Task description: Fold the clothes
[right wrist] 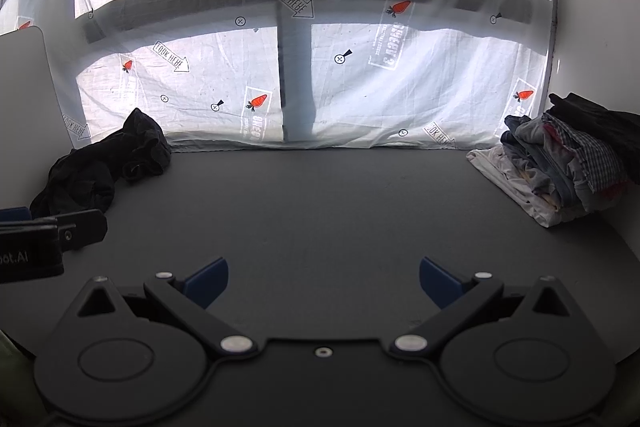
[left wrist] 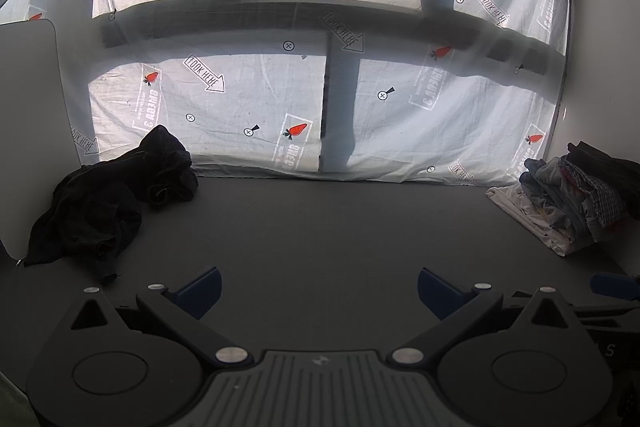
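A crumpled black garment [left wrist: 116,203] lies at the far left of the dark grey table [left wrist: 320,227]; it also shows in the right wrist view [right wrist: 104,163]. A pile of mixed clothes [left wrist: 576,195], white, denim and checked, sits at the far right, also in the right wrist view [right wrist: 560,163]. My left gripper [left wrist: 318,291] is open and empty, low over the table's near middle. My right gripper [right wrist: 324,281] is open and empty beside it. The left gripper's body shows at the left edge of the right wrist view [right wrist: 52,235].
A white printed sheet [left wrist: 320,99] with carrot marks hangs over a window behind the table. A white panel [left wrist: 28,99] stands at the left. A white wall [right wrist: 592,27] bounds the right side.
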`<action>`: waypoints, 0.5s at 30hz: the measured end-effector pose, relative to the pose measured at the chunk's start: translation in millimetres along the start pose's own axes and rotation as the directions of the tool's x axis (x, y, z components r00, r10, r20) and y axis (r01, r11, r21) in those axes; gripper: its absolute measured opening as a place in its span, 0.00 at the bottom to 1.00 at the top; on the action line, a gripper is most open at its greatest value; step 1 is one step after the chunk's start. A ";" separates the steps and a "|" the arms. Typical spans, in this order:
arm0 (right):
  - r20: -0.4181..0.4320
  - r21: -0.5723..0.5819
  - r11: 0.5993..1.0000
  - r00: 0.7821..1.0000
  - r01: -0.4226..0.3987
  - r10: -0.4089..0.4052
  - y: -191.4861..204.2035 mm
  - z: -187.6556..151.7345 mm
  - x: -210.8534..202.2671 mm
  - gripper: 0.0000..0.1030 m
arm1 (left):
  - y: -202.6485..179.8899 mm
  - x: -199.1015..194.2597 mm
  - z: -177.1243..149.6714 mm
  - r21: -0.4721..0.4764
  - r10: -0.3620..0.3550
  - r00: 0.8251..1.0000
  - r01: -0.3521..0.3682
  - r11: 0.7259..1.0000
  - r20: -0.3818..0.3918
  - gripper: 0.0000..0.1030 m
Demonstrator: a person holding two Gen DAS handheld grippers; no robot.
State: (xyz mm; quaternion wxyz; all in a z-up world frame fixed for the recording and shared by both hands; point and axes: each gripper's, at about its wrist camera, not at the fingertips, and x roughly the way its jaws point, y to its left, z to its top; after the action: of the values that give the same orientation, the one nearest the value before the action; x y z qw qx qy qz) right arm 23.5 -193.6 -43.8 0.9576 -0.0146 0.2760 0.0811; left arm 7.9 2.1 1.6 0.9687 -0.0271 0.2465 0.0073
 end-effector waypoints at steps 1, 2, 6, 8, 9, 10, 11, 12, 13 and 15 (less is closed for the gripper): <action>0.000 0.000 1.000 1.000 0.000 0.000 -0.1 0.1 0.1 1.00 | 0.0 0.3 0.4 -0.001 0.000 1.000 0.000 1.000 0.000 1.00; 0.000 -0.001 1.000 1.000 0.001 -0.001 -0.3 0.4 -0.1 1.00 | -0.4 0.4 0.7 -0.001 0.000 1.000 0.000 1.000 0.000 1.00; 0.000 -0.003 1.000 1.000 0.001 -0.001 0.0 0.2 0.1 1.00 | -1.7 0.6 0.9 -0.003 0.001 1.000 -0.001 1.000 -0.001 1.00; 0.000 -0.003 1.000 1.000 0.001 -0.001 0.4 0.0 -0.2 1.00 | -2.2 0.9 1.5 -0.002 0.001 1.000 -0.001 1.000 -0.002 1.00; 0.000 -0.004 1.000 1.000 0.000 0.000 0.7 0.2 -0.1 1.00 | -1.3 1.2 2.5 -0.002 0.001 1.000 -0.001 1.000 -0.002 1.00; -0.001 -0.006 1.000 1.000 -0.001 0.001 1.0 0.4 0.1 1.00 | -0.3 1.1 2.5 -0.001 0.001 1.000 -0.001 1.000 -0.001 1.00; -0.001 -0.007 1.000 1.000 -0.002 0.002 1.3 0.3 0.2 1.00 | 0.3 1.0 2.1 -0.001 0.001 1.000 -0.001 1.000 -0.001 1.00; -0.001 -0.008 1.000 1.000 -0.003 0.003 1.3 0.8 0.4 1.00 | 0.5 0.9 2.1 -0.001 0.001 1.000 -0.001 1.000 -0.001 1.00; 0.000 -0.010 1.000 1.000 -0.004 0.004 1.2 1.1 0.5 1.00 | 0.5 0.9 2.2 -0.001 0.002 1.000 -0.002 1.000 -0.002 1.00; 0.001 -0.011 1.000 1.000 -0.003 0.003 1.3 1.4 0.4 1.00 | 0.5 0.9 2.6 -0.001 0.002 1.000 -0.002 1.000 -0.003 1.00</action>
State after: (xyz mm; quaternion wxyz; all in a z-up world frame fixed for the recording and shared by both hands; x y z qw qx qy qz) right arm 24.4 -192.2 -42.8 0.9576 -0.0193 0.2750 0.0840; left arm 10.0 2.8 3.4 0.9683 -0.0275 0.2480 0.0081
